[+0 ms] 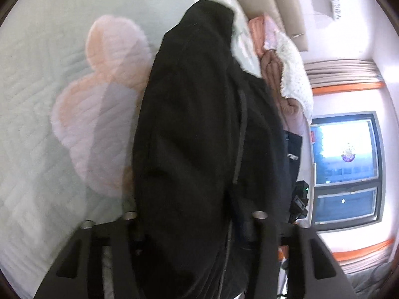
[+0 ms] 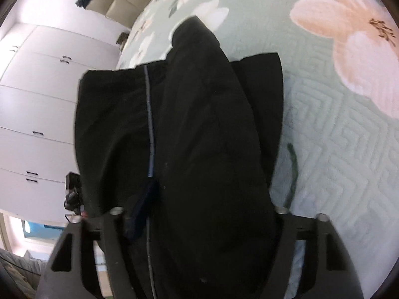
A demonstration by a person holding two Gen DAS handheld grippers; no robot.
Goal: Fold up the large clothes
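We hold one black garment in our two tongs, left tongs and right tongs, each pinching bunched cloth. One flowered bedspread lies beyond them.

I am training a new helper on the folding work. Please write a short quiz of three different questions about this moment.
1. True or false: the black garment fills the gap between the left gripper fingers.
2. What pattern is on the green bedspread? A stripes, B large pale flowers, C dots.
3. In the right wrist view, what runs down the black garment as a thin pale line?

Key: 1 true. 2 B. 3 a zipper, or so it seems.
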